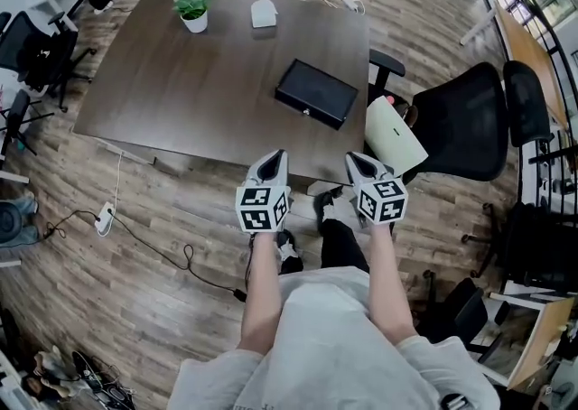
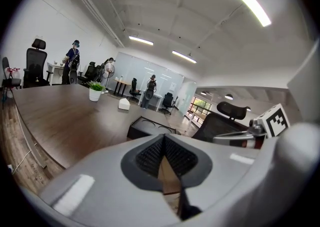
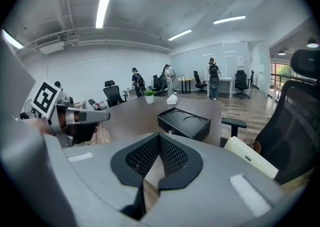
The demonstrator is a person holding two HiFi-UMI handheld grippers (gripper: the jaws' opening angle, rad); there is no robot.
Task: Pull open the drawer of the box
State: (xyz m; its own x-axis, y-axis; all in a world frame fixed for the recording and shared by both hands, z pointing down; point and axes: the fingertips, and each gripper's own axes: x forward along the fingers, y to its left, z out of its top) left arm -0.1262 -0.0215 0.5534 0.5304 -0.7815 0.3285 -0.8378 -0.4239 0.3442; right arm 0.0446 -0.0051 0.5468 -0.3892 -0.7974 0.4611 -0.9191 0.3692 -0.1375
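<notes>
Left gripper (image 2: pixel 163 146) jaws meet, holding nothing; the black box (image 2: pixel 150 127) sits at twelve o'clock, potted plant (image 2: pixel 95 91) at ten

Table (image 1: pixel 181 74): dark wood, seen bare over most of its top.
Box (image 1: pixel 316 92): black, laid flat toward the right near corner, set askew to the edge.
Plant (image 1: pixel 192 13): potted in white, placed at the far side.
White object (image 1: pixel 264 13): placed near the plant, to its right.

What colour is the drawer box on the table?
The box is black; the right gripper view shows it best.
</notes>
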